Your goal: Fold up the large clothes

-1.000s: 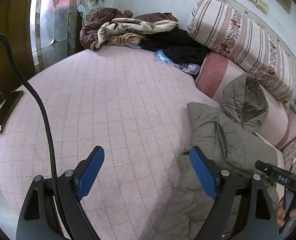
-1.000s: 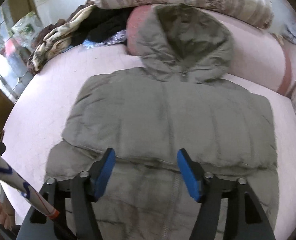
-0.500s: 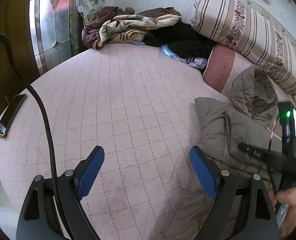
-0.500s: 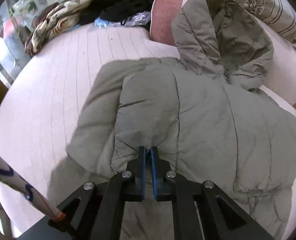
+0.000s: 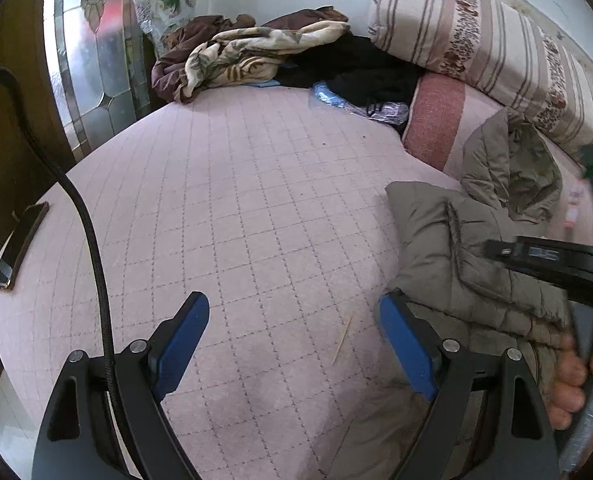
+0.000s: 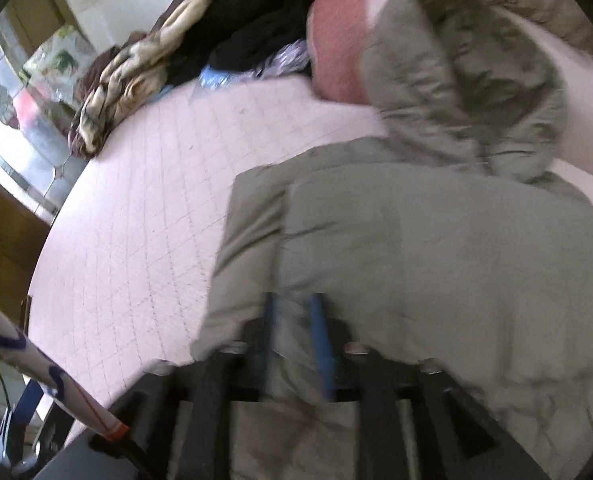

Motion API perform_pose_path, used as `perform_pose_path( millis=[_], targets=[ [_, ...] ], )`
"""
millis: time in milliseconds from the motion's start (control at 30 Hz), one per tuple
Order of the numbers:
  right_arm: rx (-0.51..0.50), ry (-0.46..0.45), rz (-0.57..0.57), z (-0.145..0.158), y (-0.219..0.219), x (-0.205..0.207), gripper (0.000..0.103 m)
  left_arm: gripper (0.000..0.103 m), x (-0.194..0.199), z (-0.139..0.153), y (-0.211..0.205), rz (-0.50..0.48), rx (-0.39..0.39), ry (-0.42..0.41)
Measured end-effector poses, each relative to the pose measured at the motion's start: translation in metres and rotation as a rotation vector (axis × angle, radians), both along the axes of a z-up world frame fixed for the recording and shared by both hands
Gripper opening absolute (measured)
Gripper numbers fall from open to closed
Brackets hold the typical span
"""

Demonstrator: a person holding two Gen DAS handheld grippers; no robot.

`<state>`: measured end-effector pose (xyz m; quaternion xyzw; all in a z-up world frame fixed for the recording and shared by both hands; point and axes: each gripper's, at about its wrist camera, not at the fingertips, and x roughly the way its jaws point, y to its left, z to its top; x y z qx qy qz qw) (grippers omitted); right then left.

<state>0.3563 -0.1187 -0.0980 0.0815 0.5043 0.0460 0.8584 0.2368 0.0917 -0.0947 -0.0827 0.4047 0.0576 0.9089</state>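
One olive-grey padded jacket (image 6: 436, 248) lies on the pink bed (image 5: 232, 216), one side folded over, its hood toward the pillows. The right gripper (image 6: 294, 340) fingers have just been opening, with jacket cloth between them; the left gripper (image 5: 294, 332) is wide open and empty.

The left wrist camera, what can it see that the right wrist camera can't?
Only the left wrist view shows the phone at the bed's edge, a thin stick on the pink cover, the black cable, and the wide-open left hand-held gripper.

Only the right wrist view shows the right hand-held gripper from behind; its jaws have just been opening, and jacket fabric shows between them.

Both show the grey-green hooded jacket, the pink bed cover and the clothes pile.
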Motion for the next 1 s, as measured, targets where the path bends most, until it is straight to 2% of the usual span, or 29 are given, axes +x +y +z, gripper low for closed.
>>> perform_pose_path(
  millis=[33, 100, 200, 267, 400, 533, 633, 767, 833, 900, 1000],
  targets=[
    [-0.018, -0.017, -0.015, 0.006, -0.006, -0.008, 0.052, 0.087, -0.002, 0.000, -0.004, -0.009, 0.006, -0.003],
    [-0.065, -0.039, -0.055, 0.013, -0.024, -0.026, 0.052, 0.087, -0.004, -0.003, -0.013, -0.035, 0.021, 0.005],
    [-0.108, 0.021, -0.126, 0.002, -0.060, -0.051, 0.052, 0.087, -0.005, -0.015, -0.031, -0.084, 0.064, 0.044],
    [-0.089, 0.059, -0.167, -0.004, -0.082, -0.067, 0.052, 0.087, -0.008, -0.021, -0.042, -0.116, 0.085, 0.065],
    [-0.029, 0.081, -0.222, -0.003, -0.123, -0.125, 0.052, 0.087, -0.019, -0.025, -0.054, -0.154, 0.111, 0.065],
    [-0.062, 0.135, -0.266, -0.004, -0.160, -0.183, 0.054, 0.087, -0.028, -0.025, -0.063, -0.182, 0.086, 0.070],
    [-0.030, 0.155, -0.327, 0.005, -0.190, -0.208, 0.054, 0.087, -0.038, -0.019, -0.071, -0.199, 0.073, 0.037],
    [-0.033, 0.115, -0.388, 0.034, -0.215, -0.218, 0.056, 0.087, -0.055, 0.007, -0.077, -0.181, 0.095, -0.113],
    [-0.064, 0.082, -0.389, 0.051, -0.213, -0.213, 0.064, 0.087, -0.058, 0.015, -0.080, -0.168, 0.118, -0.150],
    [-0.116, 0.042, -0.373, 0.064, -0.208, -0.204, 0.070, 0.087, -0.054, 0.012, -0.083, -0.168, 0.125, -0.135],
    [-0.156, 0.036, -0.348, 0.072, -0.200, -0.182, 0.071, 0.087, -0.041, 0.000, -0.089, -0.173, 0.136, -0.074]
  ],
)
